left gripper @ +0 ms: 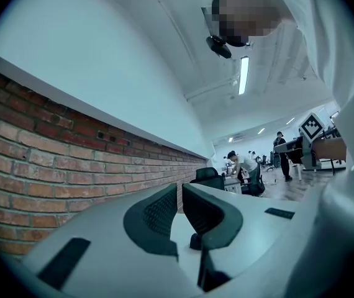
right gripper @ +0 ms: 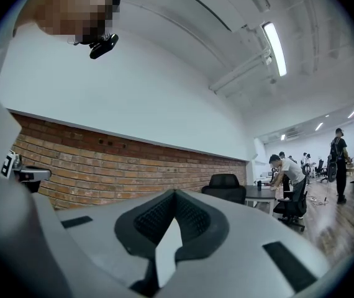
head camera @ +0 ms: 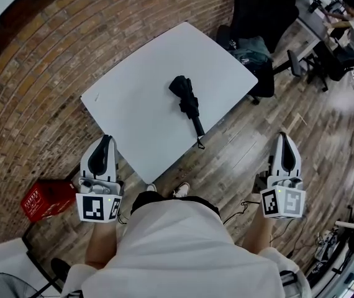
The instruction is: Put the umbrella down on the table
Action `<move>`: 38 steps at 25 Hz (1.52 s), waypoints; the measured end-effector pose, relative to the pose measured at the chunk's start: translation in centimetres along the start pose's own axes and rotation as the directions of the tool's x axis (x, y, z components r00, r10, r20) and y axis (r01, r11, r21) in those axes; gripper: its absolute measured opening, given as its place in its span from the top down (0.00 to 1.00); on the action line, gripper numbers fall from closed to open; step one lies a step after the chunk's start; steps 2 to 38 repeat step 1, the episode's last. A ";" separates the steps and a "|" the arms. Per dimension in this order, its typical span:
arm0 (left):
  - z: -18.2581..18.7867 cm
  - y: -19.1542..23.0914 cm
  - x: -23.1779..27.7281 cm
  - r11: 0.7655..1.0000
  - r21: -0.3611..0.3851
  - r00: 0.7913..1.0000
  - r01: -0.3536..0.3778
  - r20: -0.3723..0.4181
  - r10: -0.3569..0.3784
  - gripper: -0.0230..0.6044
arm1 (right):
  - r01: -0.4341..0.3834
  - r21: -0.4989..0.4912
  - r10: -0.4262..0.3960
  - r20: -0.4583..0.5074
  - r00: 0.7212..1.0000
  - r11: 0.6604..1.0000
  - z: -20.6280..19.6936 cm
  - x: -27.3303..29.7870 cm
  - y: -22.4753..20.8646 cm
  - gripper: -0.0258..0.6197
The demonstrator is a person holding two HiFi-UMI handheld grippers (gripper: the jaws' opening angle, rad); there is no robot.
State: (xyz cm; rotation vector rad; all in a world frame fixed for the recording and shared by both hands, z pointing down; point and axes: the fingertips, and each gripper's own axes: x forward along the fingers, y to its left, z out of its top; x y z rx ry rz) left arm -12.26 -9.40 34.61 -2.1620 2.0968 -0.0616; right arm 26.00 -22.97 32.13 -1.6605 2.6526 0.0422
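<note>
Listing item one: umbrella point(head camera: 188, 101), black, folding type. It lies flat on the white counter point(head camera: 127, 104), running from mid-surface to the near right edge, which its handle and strap loop reach. Judged light. The canopy cloth is soft and loosely bundled, so it will likely slide under pressure. Shaft and handle are stiff. Best hold, I judge: the handle, or across the bundle where ribs back the cloth. My left gripper point(head camera: 107, 139) and my right gripper point(head camera: 284, 136) hang at my sides, well off the counter, fingers closed on nothing. Writing: none legible on the umbrella. The white print on the red crate point(head camera: 43, 198) is too small to read.
</note>
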 end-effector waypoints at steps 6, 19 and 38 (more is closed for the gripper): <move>0.0 0.0 0.0 1.000 0.001 1.000 -0.002 -0.001 0.002 0.89 | -0.002 -0.001 0.002 -0.001 1.000 1.000 0.0 0.0 0.0 0.93; 0.0 0.0 0.0 1.000 0.001 1.000 -0.002 -0.001 0.002 0.89 | -0.002 -0.001 0.002 -0.001 1.000 1.000 0.0 0.0 0.0 0.93; 0.0 0.0 0.0 1.000 0.001 1.000 -0.002 -0.001 0.002 0.89 | -0.002 -0.001 0.002 -0.001 1.000 1.000 0.0 0.0 0.0 0.93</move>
